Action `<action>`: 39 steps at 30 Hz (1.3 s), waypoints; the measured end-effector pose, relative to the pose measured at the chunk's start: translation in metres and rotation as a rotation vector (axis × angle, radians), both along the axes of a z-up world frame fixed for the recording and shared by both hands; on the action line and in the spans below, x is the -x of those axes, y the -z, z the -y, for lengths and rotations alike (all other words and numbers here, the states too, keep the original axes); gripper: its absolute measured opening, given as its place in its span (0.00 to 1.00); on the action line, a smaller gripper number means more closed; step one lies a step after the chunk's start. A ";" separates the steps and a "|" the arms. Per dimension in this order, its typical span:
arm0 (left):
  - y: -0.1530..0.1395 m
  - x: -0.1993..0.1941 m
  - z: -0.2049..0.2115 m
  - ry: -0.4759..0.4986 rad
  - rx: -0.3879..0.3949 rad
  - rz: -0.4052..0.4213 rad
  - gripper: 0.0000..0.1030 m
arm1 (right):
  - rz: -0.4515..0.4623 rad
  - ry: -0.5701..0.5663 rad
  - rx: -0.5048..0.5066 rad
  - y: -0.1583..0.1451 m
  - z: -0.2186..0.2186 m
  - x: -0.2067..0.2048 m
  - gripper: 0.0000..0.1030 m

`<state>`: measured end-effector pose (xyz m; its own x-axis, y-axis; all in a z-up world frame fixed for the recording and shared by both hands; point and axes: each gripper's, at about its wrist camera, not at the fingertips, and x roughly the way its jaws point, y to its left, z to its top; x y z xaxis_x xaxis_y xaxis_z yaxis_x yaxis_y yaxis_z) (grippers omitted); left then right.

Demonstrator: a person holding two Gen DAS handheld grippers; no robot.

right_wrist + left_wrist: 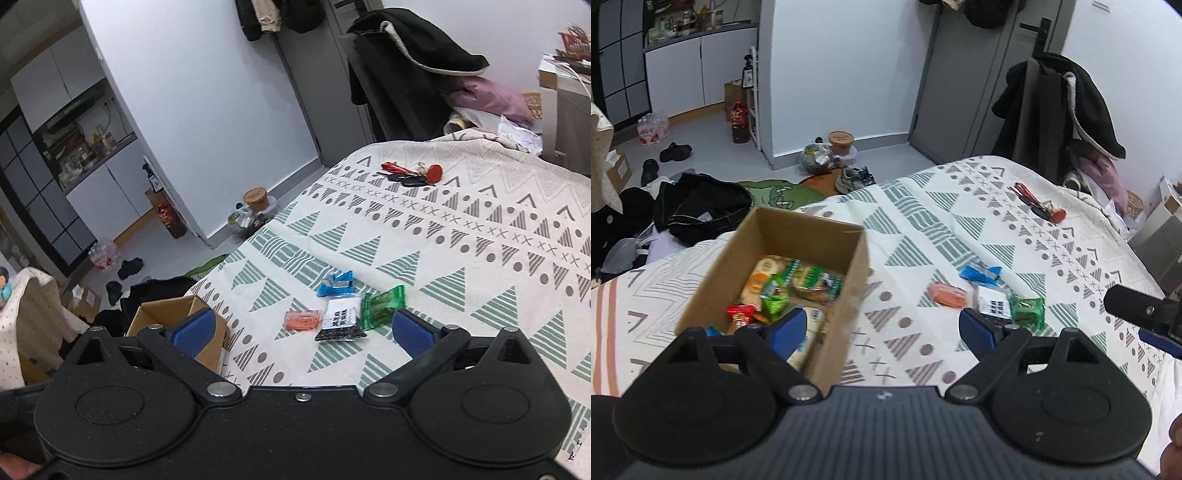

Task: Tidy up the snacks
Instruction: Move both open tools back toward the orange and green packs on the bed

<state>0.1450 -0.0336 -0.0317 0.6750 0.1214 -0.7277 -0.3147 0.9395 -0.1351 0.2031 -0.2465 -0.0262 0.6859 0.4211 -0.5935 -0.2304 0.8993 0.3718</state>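
Cardboard box already part-filled with packets; four snacks left on bedspread: blue, orange, white-black, green. Left gripper and right gripper spread wide, nothing held.

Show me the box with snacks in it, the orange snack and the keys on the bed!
cardboard box point(846, 310): left wrist view, on its right outer wall.
orange snack packet point(302, 319): right wrist view, middle of the wrapper.
bunch of keys point(410, 181): right wrist view, on the dark key fob.

You have pale walls upper centre, a grey door right of them, and a patterned bed below.
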 end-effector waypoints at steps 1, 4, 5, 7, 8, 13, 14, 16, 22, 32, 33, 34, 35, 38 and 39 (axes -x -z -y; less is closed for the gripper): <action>0.001 -0.002 0.004 0.003 0.000 -0.001 0.86 | -0.003 0.008 0.000 0.001 0.005 -0.001 1.00; 0.004 -0.007 0.017 0.020 0.006 -0.004 0.86 | -0.025 0.039 0.000 0.007 0.016 -0.004 1.00; 0.006 -0.009 0.020 0.025 0.008 -0.007 0.86 | -0.033 0.049 -0.004 0.009 0.021 -0.005 1.00; 0.008 -0.012 0.027 0.034 0.007 -0.013 0.86 | -0.046 0.064 -0.013 0.012 0.028 -0.007 1.00; 0.009 -0.013 0.030 0.037 0.006 -0.014 0.86 | -0.048 0.071 -0.016 0.013 0.031 -0.008 1.00; 0.015 -0.022 0.042 0.051 0.008 -0.022 0.86 | -0.069 0.099 -0.027 0.020 0.045 -0.013 1.00; 0.016 -0.024 0.044 0.057 0.009 -0.022 0.86 | -0.076 0.108 -0.027 0.022 0.048 -0.014 1.00; 0.019 -0.029 0.048 0.066 0.010 -0.025 0.86 | -0.088 0.124 -0.030 0.026 0.054 -0.018 1.00; 0.028 -0.044 0.055 0.075 0.024 -0.024 0.86 | -0.136 0.176 -0.049 0.040 0.069 -0.027 1.00; 0.059 -0.076 0.056 0.084 0.054 -0.067 0.83 | -0.197 0.199 -0.044 0.062 0.067 -0.047 1.00; 0.062 -0.079 0.055 0.081 0.057 -0.065 0.83 | -0.200 0.200 -0.045 0.064 0.066 -0.050 1.00; 0.065 -0.083 0.054 0.079 0.059 -0.065 0.83 | -0.200 0.197 -0.045 0.066 0.065 -0.053 1.00; 0.067 -0.086 0.053 0.077 0.061 -0.066 0.83 | -0.200 0.195 -0.044 0.068 0.063 -0.055 0.99; 0.076 -0.099 0.049 0.081 0.065 -0.069 0.83 | -0.206 0.190 -0.049 0.074 0.059 -0.064 0.98; 0.079 -0.102 0.048 0.081 0.070 -0.070 0.83 | -0.205 0.187 -0.052 0.076 0.057 -0.066 0.97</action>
